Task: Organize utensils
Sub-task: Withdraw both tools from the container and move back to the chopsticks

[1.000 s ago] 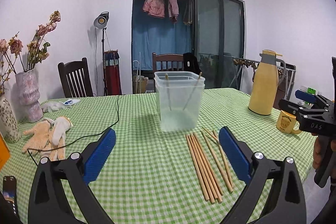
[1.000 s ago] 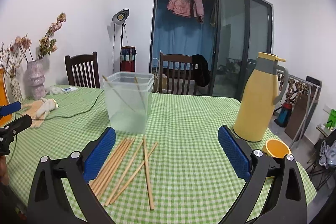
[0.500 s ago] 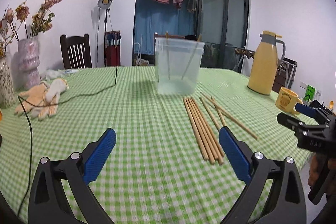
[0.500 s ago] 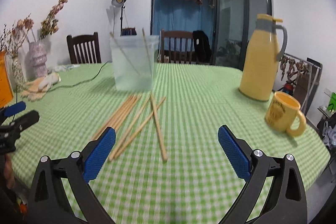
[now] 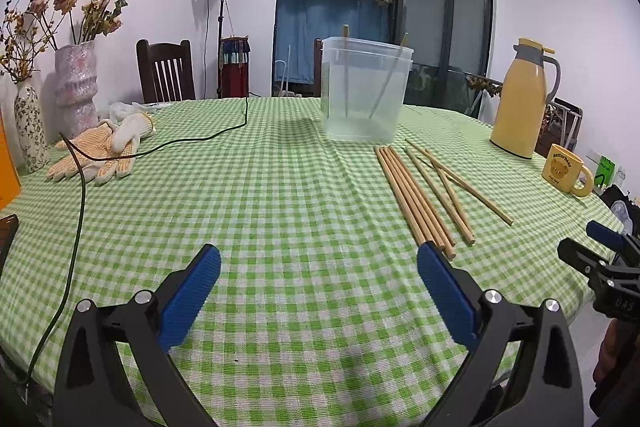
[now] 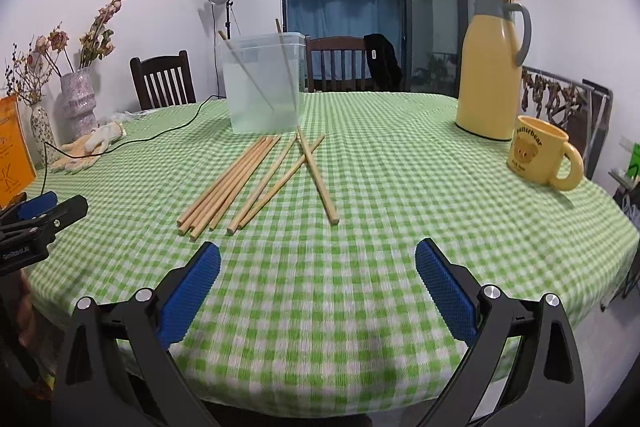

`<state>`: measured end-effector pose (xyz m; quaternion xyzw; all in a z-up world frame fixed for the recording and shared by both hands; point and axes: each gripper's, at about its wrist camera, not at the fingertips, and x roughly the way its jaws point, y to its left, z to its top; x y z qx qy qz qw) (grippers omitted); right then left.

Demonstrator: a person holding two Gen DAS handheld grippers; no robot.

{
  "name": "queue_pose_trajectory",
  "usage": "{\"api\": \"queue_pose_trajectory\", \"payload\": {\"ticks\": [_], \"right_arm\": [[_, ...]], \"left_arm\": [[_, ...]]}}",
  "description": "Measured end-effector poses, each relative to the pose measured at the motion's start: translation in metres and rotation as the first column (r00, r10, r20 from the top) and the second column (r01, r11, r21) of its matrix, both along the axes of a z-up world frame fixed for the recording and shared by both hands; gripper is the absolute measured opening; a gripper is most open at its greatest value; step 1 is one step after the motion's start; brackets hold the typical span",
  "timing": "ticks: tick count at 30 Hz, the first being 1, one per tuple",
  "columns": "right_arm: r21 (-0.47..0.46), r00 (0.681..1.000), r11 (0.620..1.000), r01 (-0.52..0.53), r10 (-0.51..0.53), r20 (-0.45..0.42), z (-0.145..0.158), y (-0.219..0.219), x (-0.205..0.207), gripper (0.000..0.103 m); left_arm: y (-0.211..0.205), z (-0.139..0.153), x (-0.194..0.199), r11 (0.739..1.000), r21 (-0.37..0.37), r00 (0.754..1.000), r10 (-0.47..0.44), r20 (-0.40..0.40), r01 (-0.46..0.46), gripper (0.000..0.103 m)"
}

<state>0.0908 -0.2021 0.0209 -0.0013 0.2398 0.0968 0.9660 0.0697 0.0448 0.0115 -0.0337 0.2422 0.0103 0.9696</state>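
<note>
I have both grippers hanging over the near edge of the table, which is covered in a green checked cloth. My left gripper has its jaws wide apart with nothing between the blue pads, only bare cloth below. My right gripper is the same: jaws spread, empty.

The chopsticks lie loose on the cloth ahead of me, between the grippers and the clear plastic tub. From the right wrist view, a group of them lies side by side, running from near the tub's base toward me and to the left; a few more to the right of that group cross one another. From the left wrist view the same sticks sit ahead and to the right of the left gripper, their near ends just beyond its right pad.

Two more chopsticks stand tilted inside the tub, tips poking above the rim.

A yellow jug and a yellow mug stand well apart to the right. Work gloves, a black cable and vases sit at the far left.
</note>
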Motion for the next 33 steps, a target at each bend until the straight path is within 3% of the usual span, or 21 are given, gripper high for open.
{"api": "queue_pose_trajectory", "payload": {"ticks": [16, 28, 31, 33], "right_arm": [[0.012, 0.999, 1.000, 0.003, -0.003, -0.033, -0.002, -0.007, 0.018, 0.094], [0.010, 0.998, 1.000, -0.009, 0.010, -0.058, 0.009, -0.009, 0.063, 0.094], [-0.021, 0.997, 1.000, -0.011, 0.010, -0.081, 0.012, -0.007, 0.077, 0.094], [-0.042, 0.996, 0.999, -0.026, 0.022, -0.092, 0.011, -0.005, 0.085, 0.094]], "left_arm": [[-0.007, -0.003, 0.021, 0.999, 0.031, 0.999, -0.020, -0.042, 0.021, 0.095], [-0.010, 0.019, 0.069, 0.996, 0.084, 0.999, -0.038, -0.034, 0.040, 0.095], [-0.012, 0.020, 0.089, 0.997, 0.055, 0.995, -0.057, -0.083, 0.062, 0.095], [-0.018, 0.015, 0.107, 0.995, 0.028, 0.982, -0.088, -0.167, 0.094, 0.095]]}}
